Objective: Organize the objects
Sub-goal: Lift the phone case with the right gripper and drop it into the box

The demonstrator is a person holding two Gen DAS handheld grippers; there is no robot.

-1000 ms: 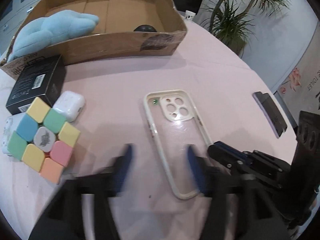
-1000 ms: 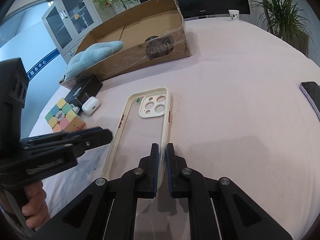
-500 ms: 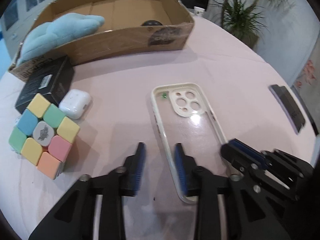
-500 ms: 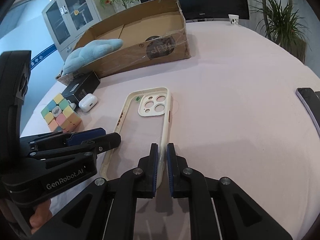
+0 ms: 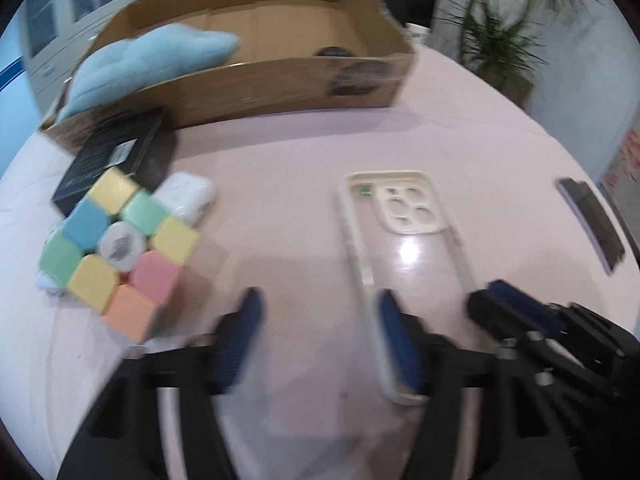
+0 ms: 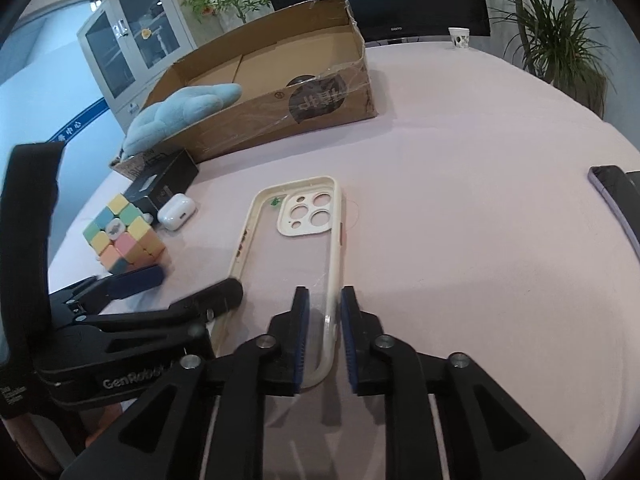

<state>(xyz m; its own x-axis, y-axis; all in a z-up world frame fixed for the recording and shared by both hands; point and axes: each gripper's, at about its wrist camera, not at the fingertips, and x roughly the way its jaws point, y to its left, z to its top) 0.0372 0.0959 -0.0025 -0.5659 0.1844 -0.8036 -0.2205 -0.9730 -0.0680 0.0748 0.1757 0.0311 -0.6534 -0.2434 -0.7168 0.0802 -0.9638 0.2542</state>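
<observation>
Cream phone case (image 6: pixel 296 256) flat on pink counter (image 6: pixel 460 184), near cardboard box (image 6: pixel 280 92) | right claw (image 6: pixel 324 332) spread astride its right rim | left claw (image 5: pixel 316 336) spread | risk: thin rim slipping when pinched.

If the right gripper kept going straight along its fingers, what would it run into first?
The phone case: the right gripper already straddles its right edge with open fingers, so it would slide along that rim toward the camera cutout. Beyond lies bare table, though depth is uncertain.
</observation>
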